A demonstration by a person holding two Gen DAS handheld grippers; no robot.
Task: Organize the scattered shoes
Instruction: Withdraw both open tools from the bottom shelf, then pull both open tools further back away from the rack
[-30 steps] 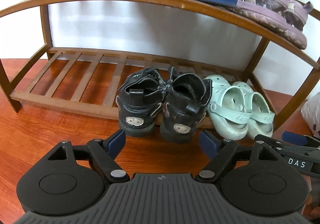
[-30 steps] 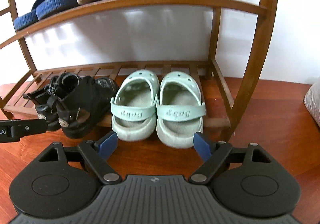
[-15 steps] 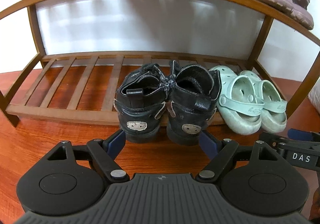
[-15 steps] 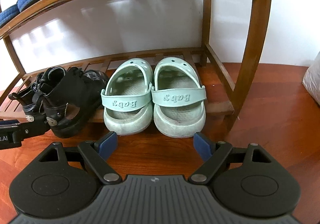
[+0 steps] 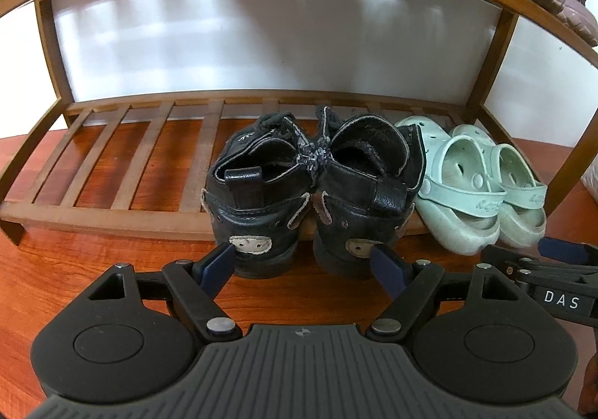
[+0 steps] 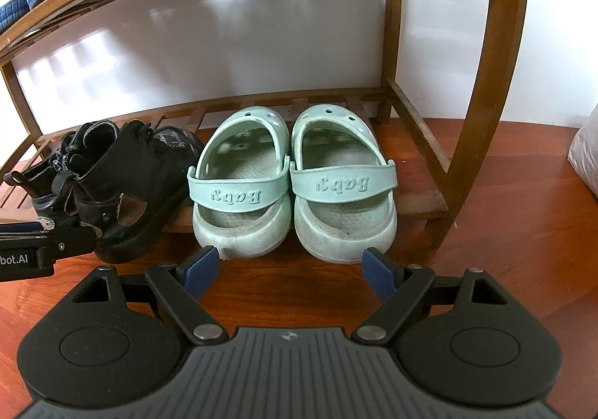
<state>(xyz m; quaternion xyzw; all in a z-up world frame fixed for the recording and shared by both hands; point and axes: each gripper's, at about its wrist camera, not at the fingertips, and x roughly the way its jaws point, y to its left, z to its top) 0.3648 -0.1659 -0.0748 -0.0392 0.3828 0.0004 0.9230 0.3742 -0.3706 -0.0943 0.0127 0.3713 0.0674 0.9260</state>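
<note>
Left wrist view: left hand-held gripper (image 5: 304, 264) gapes wide, nothing held — small black leather shoes (image 5: 310, 195) sit paired at the front edge of the brown slatted wooden rack's bottom shelf (image 5: 112, 161), heels overhanging.

Right wrist view: right hand-held gripper (image 6: 291, 267) equally wide, empty, facing the mint-green rubber clogs (image 6: 293, 180) near the shelf's right end. Push both pairs squarely in by the heels, probably.

A curved wooden rack (image 5: 194, 172) stands on a reddish wood floor (image 6: 523, 232) against a glossy white wall (image 5: 261, 38).
</note>
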